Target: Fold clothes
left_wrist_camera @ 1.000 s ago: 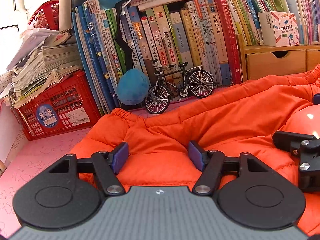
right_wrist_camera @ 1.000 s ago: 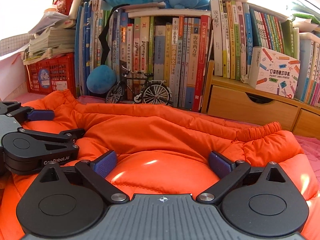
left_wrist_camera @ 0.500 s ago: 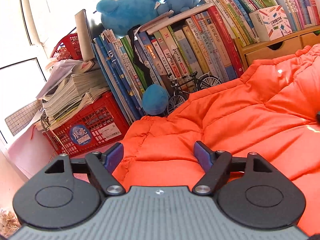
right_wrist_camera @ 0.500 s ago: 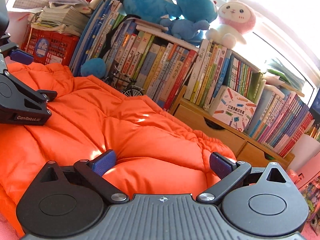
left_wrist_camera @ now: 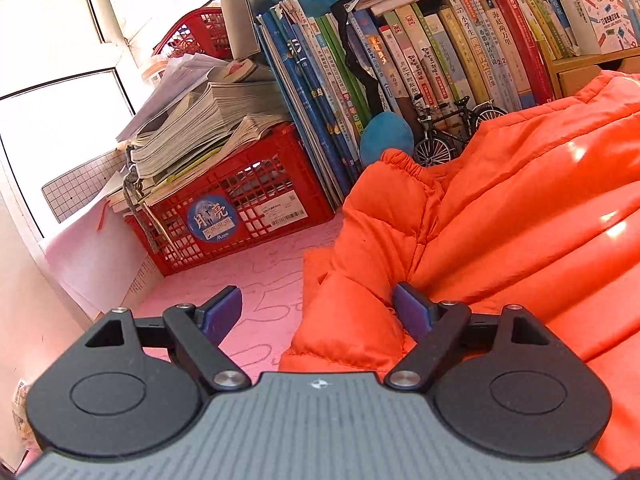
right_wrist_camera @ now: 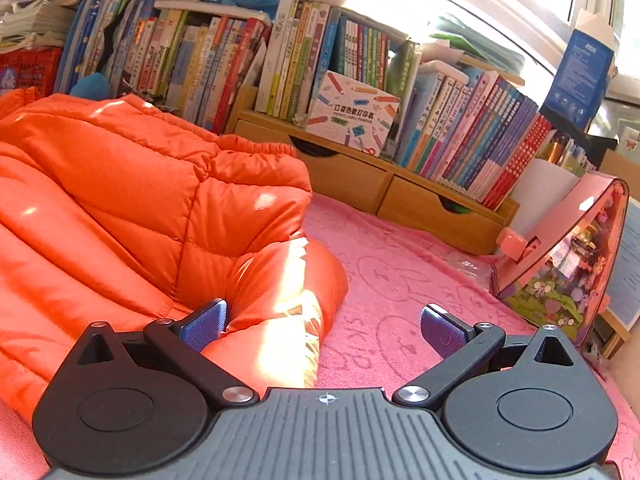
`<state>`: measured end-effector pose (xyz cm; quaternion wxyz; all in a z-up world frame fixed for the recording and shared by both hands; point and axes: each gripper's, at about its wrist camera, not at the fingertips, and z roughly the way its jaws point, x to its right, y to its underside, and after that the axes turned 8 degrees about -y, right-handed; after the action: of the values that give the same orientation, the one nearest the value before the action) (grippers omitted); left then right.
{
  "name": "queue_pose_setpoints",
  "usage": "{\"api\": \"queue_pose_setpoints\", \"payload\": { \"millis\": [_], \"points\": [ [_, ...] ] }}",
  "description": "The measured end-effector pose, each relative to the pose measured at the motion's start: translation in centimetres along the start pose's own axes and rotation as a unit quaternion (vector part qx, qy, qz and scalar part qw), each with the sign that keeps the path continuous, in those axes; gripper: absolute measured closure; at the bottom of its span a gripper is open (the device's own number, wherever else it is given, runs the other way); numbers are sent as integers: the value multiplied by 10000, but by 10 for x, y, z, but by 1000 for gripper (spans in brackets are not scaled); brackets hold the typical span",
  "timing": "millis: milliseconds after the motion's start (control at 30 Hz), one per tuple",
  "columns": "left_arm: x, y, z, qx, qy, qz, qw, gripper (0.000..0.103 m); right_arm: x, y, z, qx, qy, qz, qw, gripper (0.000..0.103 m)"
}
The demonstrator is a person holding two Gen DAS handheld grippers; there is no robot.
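An orange puffer jacket (left_wrist_camera: 500,216) lies bunched on a pink patterned cloth (left_wrist_camera: 248,280). In the left wrist view its left edge and an elastic cuff (left_wrist_camera: 400,164) show. My left gripper (left_wrist_camera: 316,314) straddles that edge; its jaws are opening, with a fold of jacket beside the right pad (left_wrist_camera: 410,312) and bare cloth under the left pad. In the right wrist view the jacket (right_wrist_camera: 132,208) fills the left half. My right gripper (right_wrist_camera: 324,326) stands open over the jacket's right edge, the left pad (right_wrist_camera: 204,322) against the fabric and the right pad over cloth.
A red crate (left_wrist_camera: 236,216) stacked with papers stands at the left. Rows of books (left_wrist_camera: 420,60), a model bicycle (left_wrist_camera: 452,128) and blue plush toys line the back. A wooden drawer shelf (right_wrist_camera: 384,184) and a pink toy house (right_wrist_camera: 560,256) stand at the right.
Both grippers have swung outwards from the jacket's middle, the left to its left edge and the right to its right edge. The left jaws have spread wider. Neither gripper sees the other now.
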<state>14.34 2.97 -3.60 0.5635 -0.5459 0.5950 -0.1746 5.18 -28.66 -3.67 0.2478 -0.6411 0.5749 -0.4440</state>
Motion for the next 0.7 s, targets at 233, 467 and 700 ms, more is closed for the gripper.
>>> {"api": "queue_pose_setpoints", "payload": {
  "millis": [233, 467, 700],
  "points": [
    [-58, 2, -5, -447, 304, -1099, 9925, 19, 47, 11, -26, 62, -563, 866, 9946, 3],
    [-96, 6, -1, -594, 47, -1788, 9821, 20, 100, 37, -43, 311, -2640, 2096, 9410, 11],
    [-105, 18, -13, -535, 821, -1950, 9759, 20, 85, 25, -37, 399, -3458, 1838, 9193, 32]
  ]
}}
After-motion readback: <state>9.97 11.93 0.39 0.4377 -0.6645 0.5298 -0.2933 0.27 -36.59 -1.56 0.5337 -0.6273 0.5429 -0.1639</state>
